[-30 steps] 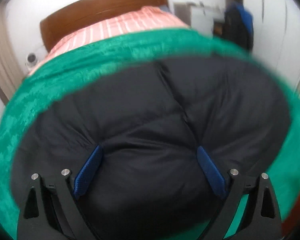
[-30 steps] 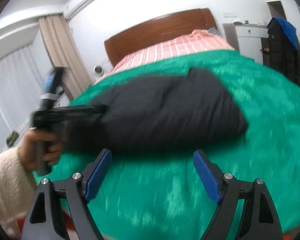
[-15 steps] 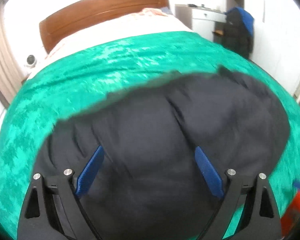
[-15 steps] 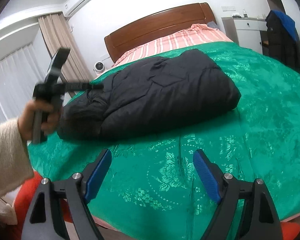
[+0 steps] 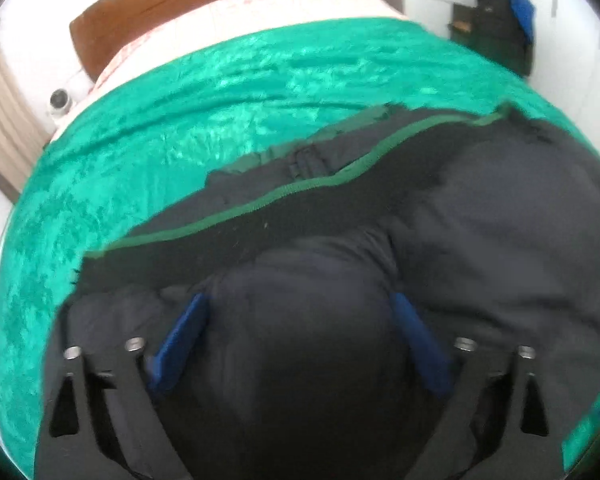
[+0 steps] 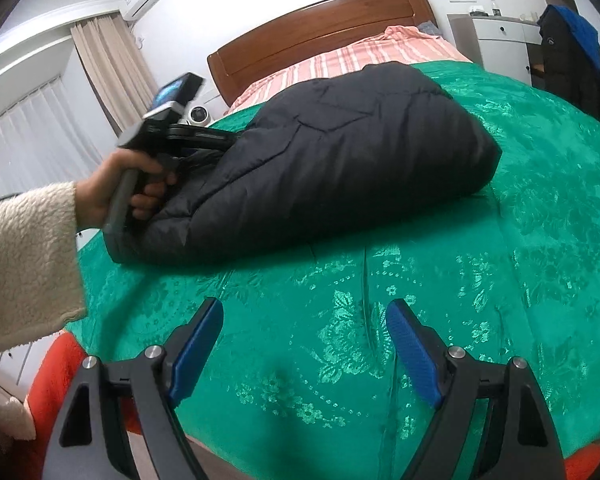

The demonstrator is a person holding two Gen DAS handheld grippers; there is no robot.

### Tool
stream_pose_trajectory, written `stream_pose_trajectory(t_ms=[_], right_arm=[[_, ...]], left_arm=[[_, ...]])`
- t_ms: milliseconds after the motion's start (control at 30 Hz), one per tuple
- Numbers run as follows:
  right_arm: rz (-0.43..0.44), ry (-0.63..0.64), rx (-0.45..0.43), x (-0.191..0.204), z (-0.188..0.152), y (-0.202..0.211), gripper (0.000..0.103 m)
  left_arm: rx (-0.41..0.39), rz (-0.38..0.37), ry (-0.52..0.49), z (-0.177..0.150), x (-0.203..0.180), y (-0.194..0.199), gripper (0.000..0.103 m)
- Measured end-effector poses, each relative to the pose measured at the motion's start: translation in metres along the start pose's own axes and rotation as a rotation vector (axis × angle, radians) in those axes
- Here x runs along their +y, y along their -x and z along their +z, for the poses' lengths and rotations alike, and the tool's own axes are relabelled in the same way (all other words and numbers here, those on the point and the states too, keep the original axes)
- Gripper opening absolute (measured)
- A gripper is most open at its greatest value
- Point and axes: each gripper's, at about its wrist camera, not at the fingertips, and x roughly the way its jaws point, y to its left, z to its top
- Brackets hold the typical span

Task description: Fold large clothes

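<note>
- Since 0.5 s ago: left tool (image 5: 298, 320) has pushed into the black jacket's (image 6: 340, 152) near-left end; a green zipper (image 5: 300, 188) edge is now exposed.
- Left tool jaws wide, puffy fabric bulging between them.
- Right tool (image 6: 304, 338) unchanged: wide, holding nothing, above the green bedspread (image 6: 480, 288).
- Jacket lies folded mid-bed.

Home bedroom: bed (image 6: 420, 280), wooden headboard (image 6: 320, 36), curtains (image 6: 112, 68), probably dresser (image 6: 500, 40).

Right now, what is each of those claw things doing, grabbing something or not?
Left gripper: jaws wide, pressed into the black puffy jacket, not clamped on it.
Right gripper: open, holding nothing, above the green bedspread.
</note>
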Motion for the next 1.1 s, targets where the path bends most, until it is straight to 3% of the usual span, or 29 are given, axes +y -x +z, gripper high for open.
stream_pose_trajectory(t_ms=[100, 233, 300, 400, 600, 700, 833, 1100], right_arm=[[0.004, -0.004, -0.009, 0.000, -0.001, 0.003, 0.083], [0.009, -0.008, -0.014, 0.000, -0.001, 0.004, 0.083], [0.007, -0.012, -0.010, -0.001, -0.002, 0.003, 0.083], [0.004, -0.010, -0.010, 0.000, -0.003, 0.003, 0.083], [-0.021, -0.031, -0.014, -0.002, -0.005, 0.006, 0.083], [-0.030, -0.044, -0.026, -0.005, -0.004, 0.011, 0.083], [-0.028, -0.060, -0.029, -0.008, -0.003, 0.012, 0.083], [-0.025, -0.078, -0.016, -0.014, 0.000, 0.006, 0.083]], left_arm=[[-0.079, -0.070, -0.073, -0.029, -0.012, 0.055, 0.093], [-0.116, -0.106, -0.202, -0.079, -0.044, 0.088, 0.097], [-0.095, -0.073, -0.218, -0.103, -0.056, 0.082, 0.097], [-0.012, 0.007, -0.153, -0.122, -0.056, 0.046, 0.098], [-0.023, 0.023, -0.143, -0.119, -0.067, 0.034, 0.102], [-0.016, 0.011, -0.136, -0.120, -0.066, 0.049, 0.096], [-0.047, -0.035, -0.045, -0.120, -0.054, 0.072, 0.096], [-0.088, 0.070, -0.022, -0.112, -0.067, 0.097, 0.097]])
